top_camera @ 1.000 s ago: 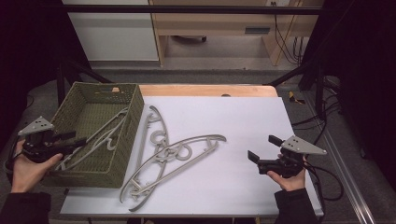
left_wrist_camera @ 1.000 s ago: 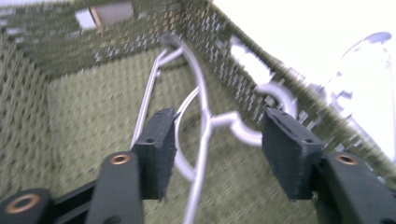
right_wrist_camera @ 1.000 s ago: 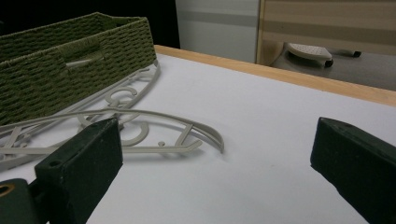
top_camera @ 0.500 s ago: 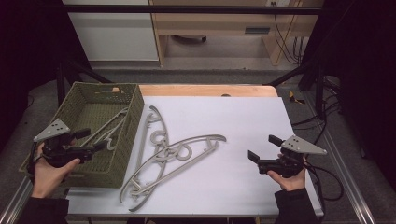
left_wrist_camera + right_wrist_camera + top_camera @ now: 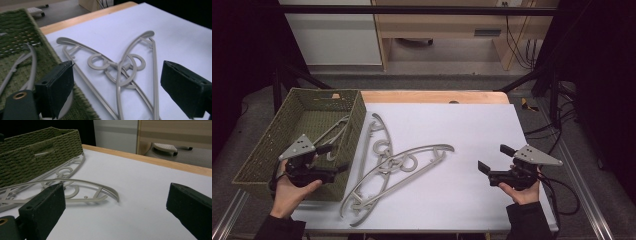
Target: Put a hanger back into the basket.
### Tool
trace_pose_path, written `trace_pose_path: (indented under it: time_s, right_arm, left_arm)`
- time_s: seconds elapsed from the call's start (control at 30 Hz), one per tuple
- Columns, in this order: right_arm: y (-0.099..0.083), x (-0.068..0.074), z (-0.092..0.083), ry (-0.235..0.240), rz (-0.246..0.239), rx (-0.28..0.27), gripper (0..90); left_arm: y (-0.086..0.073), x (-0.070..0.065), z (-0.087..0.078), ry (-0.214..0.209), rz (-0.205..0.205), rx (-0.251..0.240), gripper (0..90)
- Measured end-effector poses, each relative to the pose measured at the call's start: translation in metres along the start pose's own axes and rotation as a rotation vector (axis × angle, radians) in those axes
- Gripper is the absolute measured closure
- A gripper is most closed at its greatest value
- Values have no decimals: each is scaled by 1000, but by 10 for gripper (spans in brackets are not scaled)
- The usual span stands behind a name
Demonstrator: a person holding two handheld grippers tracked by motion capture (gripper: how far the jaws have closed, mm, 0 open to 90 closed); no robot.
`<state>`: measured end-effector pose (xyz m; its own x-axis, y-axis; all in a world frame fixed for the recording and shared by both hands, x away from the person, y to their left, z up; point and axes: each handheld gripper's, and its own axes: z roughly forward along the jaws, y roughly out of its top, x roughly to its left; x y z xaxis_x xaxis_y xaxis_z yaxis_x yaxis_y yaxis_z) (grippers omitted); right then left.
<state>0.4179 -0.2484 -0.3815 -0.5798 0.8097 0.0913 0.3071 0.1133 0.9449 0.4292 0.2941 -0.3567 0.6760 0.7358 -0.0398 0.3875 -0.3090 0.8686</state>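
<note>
Hangers: three grey plastic ones noted. One hanger (image 5: 328, 136) lies inside the green woven basket (image 5: 287, 130), leaning w/ its upper end against the basket's right wall; its grey bars also seen at left of the left gripper view (image 5: 27, 62). Two crossed hangers (image 5: 397, 165) lie flat on the white sheet (image 5: 472, 130), overlapping at their hooks, one long bar running just beside the basket's right wall. Same pair in the left gripper view (image 5: 125, 67), straight ahead betw. the jaws, and at far left of the right gripper view (image 5: 70, 186).

Left tool (image 5: 332, 159): held over the basket's near right corner, pointing right twd. the crossed pair. Jaws have just been opening; they now stand wide apart, nothing betw. them, no contact w/ any hanger. Left hand (image 5: 294, 182) grips the body from below.

Right tool (image 5: 492, 159): held above the sheet at right, well apart from the hangers, pointing left. Jaws wide apart, nothing betw. them. Right hand (image 5: 522, 187) under the body; cable trails off to the right.

Basket sits at the bench's left edge, partly on the sheet. Bench (image 5: 437, 96) shows a bare wood strip at the far side.
</note>
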Motion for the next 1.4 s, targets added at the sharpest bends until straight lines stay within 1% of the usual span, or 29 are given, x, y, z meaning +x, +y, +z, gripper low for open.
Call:
trace_pose_path:
  time_s: [0.1, 0.17, 0.33, 0.47, 0.6, 0.67, 0.7, 0.77, 0.83, 0.9, 0.97, 1.03, 1.1, 1.2, 1.23, 1.27, 1.33, 1.37, 1.4]
  right_arm:
    - [0, 0, 0, 1, 0, 3, 24]
    - [0, 0, 1, 1, 1, 5, 24]
    - [0, 1, 1, 7, 3, 5, 24]
    - [-1, 0, 1, 8, 0, 8, 24]
    - [-1, 1, 2, 10, 1, 12, 24]
    - [-1, 1, 2, 10, 3, 8, 24]
    - [-1, 1, 2, 9, 2, 8, 24]
    - [-1, 1, 1, 9, -1, 10, 24]
    - [-1, 2, 1, 9, -2, 9, 24]
    - [-1, 2, 1, 10, -1, 9, 25]
    - [-1, 2, 2, 12, -3, 13, 25]
    - [-1, 2, 3, 11, -3, 11, 25]
    - [-2, 2, 3, 11, -3, 12, 24]
    - [-1, 2, 2, 17, -6, 13, 24]
    - [-1, 2, 2, 17, -7, 13, 25]
    - [-1, 2, 2, 18, -7, 13, 25]
    - [-1, 2, 2, 16, -5, 13, 24]
    - [-1, 3, 3, 15, -1, 11, 24]
    - [-2, 3, 3, 14, -3, 12, 25]
  left_arm:
    - [0, -5, 6, -20, 10, 10, 111]
    - [1, -9, 9, -27, 12, 12, 113]
    - [3, -19, 19, -47, 32, 33, 120]
    - [4, -28, 32, -59, 48, 62, 131]
    - [2, -35, 45, -54, 67, 97, 143]
    - [0, -37, 51, -59, 70, 122, 147]
    - [-1, -37, 54, -55, 77, 134, 148]
    - [-2, -38, 57, -46, 77, 159, 157]
    - [-2, -41, 58, -38, 94, 161, 165]
    - [-3, -42, 59, -32, 80, 167, 179]
    - [-5, -44, 63, -33, 76, 183, 194]
    - [-8, -46, 69, -21, 79, 208, 207]
    - [-12, -48, 75, -17, 70, 225, 225]
    - [-19, -50, 86, 1, 66, 253, 251]
    - [-21, -51, 89, 8, 73, 264, 260]
    - [-23, -52, 92, 31, 83, 274, 265]
    - [-26, -54, 99, 47, 84, 293, 276]
    - [-28, -54, 102, 74, 85, 307, 283]
    - [-30, -54, 105, 89, 84, 303, 291]
